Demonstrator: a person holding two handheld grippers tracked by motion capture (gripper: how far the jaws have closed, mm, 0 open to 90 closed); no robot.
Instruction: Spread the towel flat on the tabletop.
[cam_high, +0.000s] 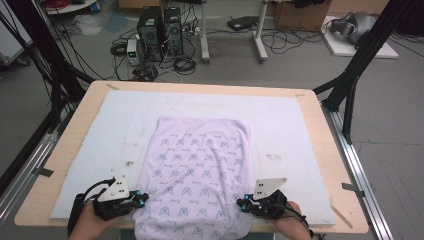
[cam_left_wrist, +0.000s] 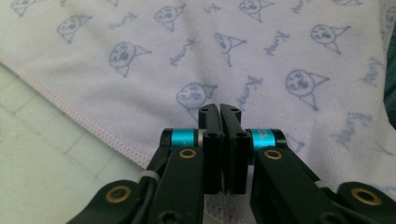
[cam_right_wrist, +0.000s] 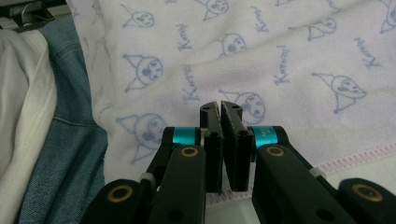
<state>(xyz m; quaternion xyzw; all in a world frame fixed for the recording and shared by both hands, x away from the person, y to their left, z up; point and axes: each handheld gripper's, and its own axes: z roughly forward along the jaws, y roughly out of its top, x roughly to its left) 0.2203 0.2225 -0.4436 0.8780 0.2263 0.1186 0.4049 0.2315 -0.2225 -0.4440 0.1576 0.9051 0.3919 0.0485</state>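
A pale pink towel (cam_high: 197, 165) printed with small blue cartoon faces lies spread on the white mat (cam_high: 100, 135), its near end hanging over the table's front edge. My left gripper (cam_high: 142, 200) sits at the towel's near left hem, pointing inward. In the left gripper view the left gripper (cam_left_wrist: 219, 109) has its jaws pressed together over the towel (cam_left_wrist: 280, 56), and I see no cloth between them. My right gripper (cam_high: 241, 204) sits at the near right hem. Its jaws are likewise together in the right gripper view (cam_right_wrist: 220, 106), above the towel (cam_right_wrist: 289, 51).
The mat covers most of a wooden table (cam_high: 325, 150). The person's blue jeans (cam_right_wrist: 65, 140) and white shirt (cam_right_wrist: 18, 93) are close to the right gripper. Computers and cables (cam_high: 160, 35) stand on the floor beyond the table. Black frame posts (cam_high: 350, 85) flank the table.
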